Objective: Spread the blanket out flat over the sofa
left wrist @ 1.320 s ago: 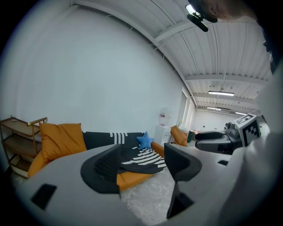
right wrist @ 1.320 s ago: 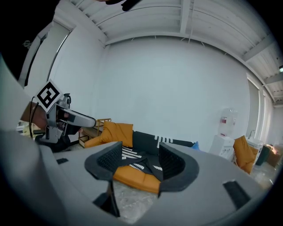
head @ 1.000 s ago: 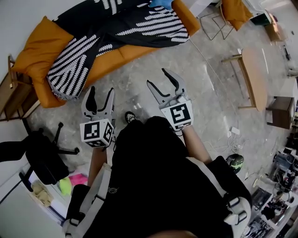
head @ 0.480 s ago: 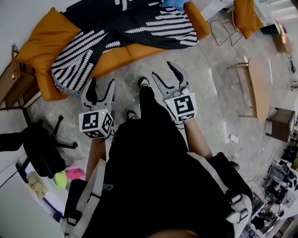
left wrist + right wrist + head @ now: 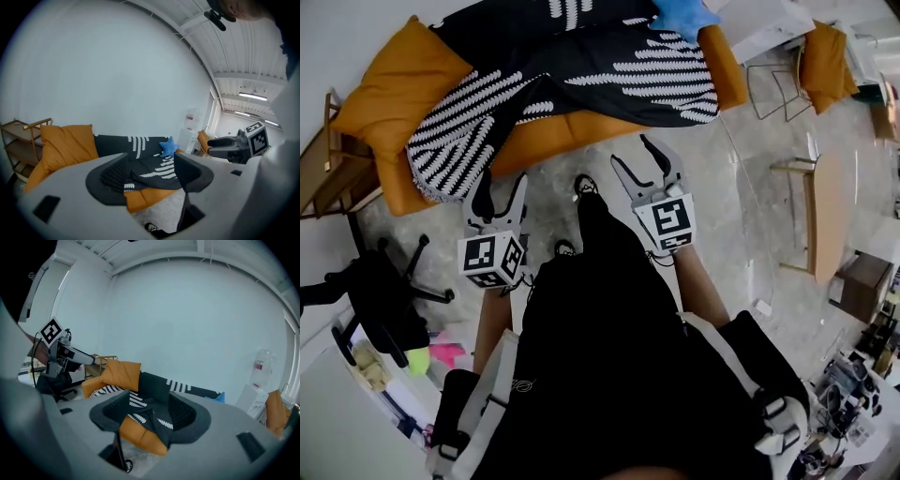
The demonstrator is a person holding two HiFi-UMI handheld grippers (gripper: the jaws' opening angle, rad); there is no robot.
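Note:
A black blanket [image 5: 581,66] with white stripes lies bunched and folded across the orange sofa [image 5: 553,136], one end hanging over the sofa's left front. My left gripper [image 5: 500,192] hovers over the floor just short of that hanging end, open and holding nothing. Further right, my right gripper [image 5: 635,157] is also open and holds nothing, a short way from the sofa's front edge. In the left gripper view the blanket [image 5: 150,171] and the sofa [image 5: 140,198] show beyond the open jaws. The right gripper view frames the blanket [image 5: 157,386] and the sofa [image 5: 140,439] the same way.
An orange cushion [image 5: 389,80] sits at the sofa's left end and a blue star pillow [image 5: 680,14] at its right. A wooden shelf [image 5: 319,164] and a black office chair [image 5: 380,300] stand to the left. A low wooden table [image 5: 825,216] is at the right. My shoe [image 5: 585,186] is between the grippers.
The person has stepped toward the sofa, so it fills more of the head view. Both grippers have come closer to its front edge. Their jaws stay open as before.

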